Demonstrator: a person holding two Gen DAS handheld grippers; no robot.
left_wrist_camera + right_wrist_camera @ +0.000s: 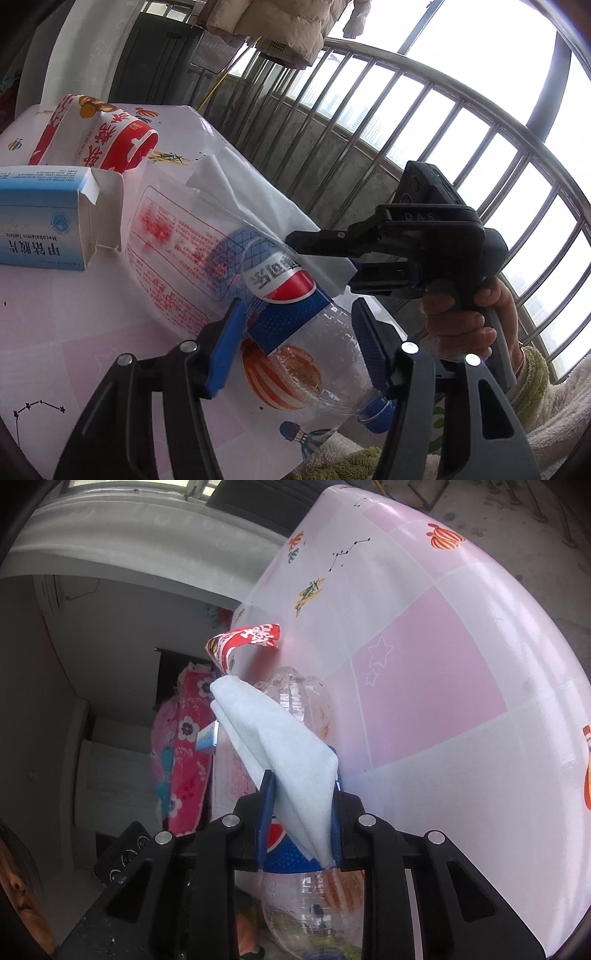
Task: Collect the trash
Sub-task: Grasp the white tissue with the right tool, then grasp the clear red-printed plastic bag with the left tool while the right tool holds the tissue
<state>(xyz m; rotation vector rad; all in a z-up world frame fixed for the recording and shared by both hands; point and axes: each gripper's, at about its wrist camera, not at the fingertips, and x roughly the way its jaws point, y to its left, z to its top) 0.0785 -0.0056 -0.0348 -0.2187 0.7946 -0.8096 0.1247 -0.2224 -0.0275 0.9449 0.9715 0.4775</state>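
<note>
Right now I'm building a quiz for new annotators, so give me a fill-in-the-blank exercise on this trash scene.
1. The right hand-held gripper is shut on a white ____.
2. The left hand-held gripper straddles a clear Pepsi ____.
3. The bottle's cap is coloured ____.
4. The medicine box lies with its end flap ____.

Missing words: tissue; bottle; blue; open

- the blue-and-white medicine box (pixel 40 218) carries the latin words "mecobalamin tablets" and large chinese characters, all seen upside down.
- the clear plastic bottle (pixel 295 317) has a blue label with the red, white and blue pepsi globe and white chinese lettering; the globe also shows in the right wrist view.
- the right gripper (pixel 351 258) body reads "das".
- the red-and-white snack bag (pixel 107 136) bears large chinese characters.
- the clear plastic bag (pixel 173 251) has red chinese print, too blurred to read.
</note>
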